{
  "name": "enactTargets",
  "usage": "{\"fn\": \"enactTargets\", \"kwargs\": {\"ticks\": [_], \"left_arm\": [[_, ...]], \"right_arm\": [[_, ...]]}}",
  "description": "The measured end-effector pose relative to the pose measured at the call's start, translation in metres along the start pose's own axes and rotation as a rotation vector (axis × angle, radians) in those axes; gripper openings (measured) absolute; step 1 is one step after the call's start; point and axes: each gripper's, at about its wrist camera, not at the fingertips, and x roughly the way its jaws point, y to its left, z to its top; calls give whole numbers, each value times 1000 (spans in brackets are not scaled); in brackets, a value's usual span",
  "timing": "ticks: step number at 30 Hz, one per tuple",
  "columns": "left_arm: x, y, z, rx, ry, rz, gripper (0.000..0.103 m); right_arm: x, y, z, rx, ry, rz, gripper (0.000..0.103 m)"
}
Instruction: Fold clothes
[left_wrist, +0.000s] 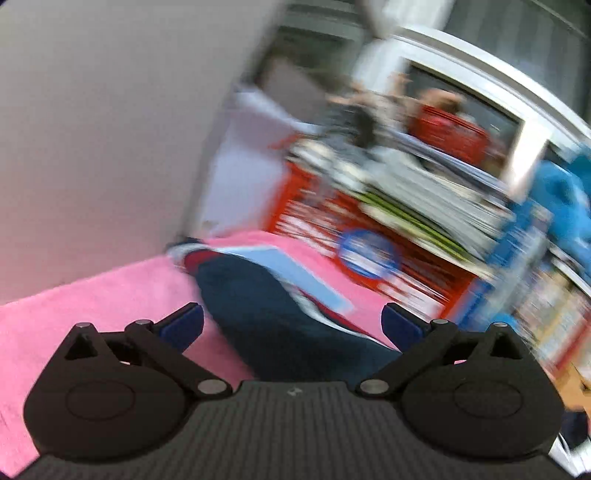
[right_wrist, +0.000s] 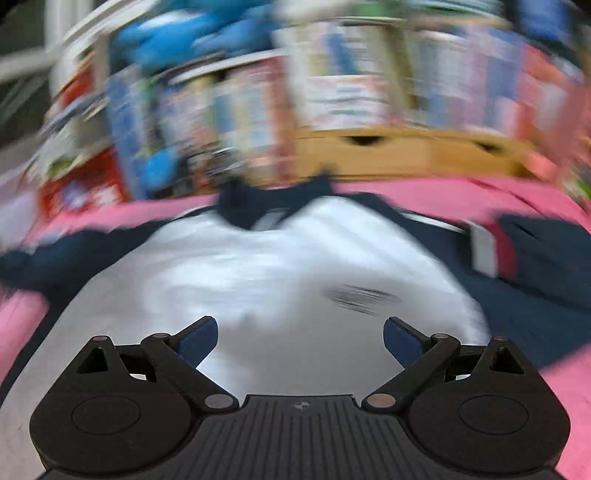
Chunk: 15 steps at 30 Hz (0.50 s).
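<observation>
- Pink fleece blanket (left_wrist: 92, 295): covers the surface under everything; seen in both wrist views, blurred by motion.
- Garment (right_wrist: 258, 273): one piece, white across the body with navy sleeves and collar, spread flat on the blanket; a faint dark mark sits on the white panel, right of centre.
- Sleeve (left_wrist: 266, 317): navy, with light blue, white and red bands, stretched across the blanket in the left wrist view, running from near the wall toward the camera.
- Left gripper (left_wrist: 291, 323): jaws spread wide, nothing between them; poised over the navy sleeve, contact with it not discernible.
- Right gripper (right_wrist: 300, 338): jaws likewise parted and unloaded; poised over the white body panel of the garment, near its lower part.
- Wall (left_wrist: 92, 129): plain, pale grey, bordering the blanket on the left.
- Shelves (right_wrist: 332, 85): behind the blanket, packed with colourful boxes and books, too smeared to read.
- Wooden unit (right_wrist: 406, 155): yellowish, just beyond the collar.
</observation>
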Motion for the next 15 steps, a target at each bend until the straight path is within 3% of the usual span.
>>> {"fn": "enactTargets", "kwargs": {"ticks": [5,9,11,15], "left_arm": [[-26,-107,-31,246,69,-168,103],[-23,-180,-74,367,205,-307,103],[-15,-206,-97,410,264,-323,103],[11,-234,-136,469,362,-280,103]], "right_arm": [[-24,-60,2,116,-130,-10,97],[-28,-104,18,183,-270,41,90],[-13,-121,32,228,-247,44,82],[42,-137,47,179,-62,99,71]]}}
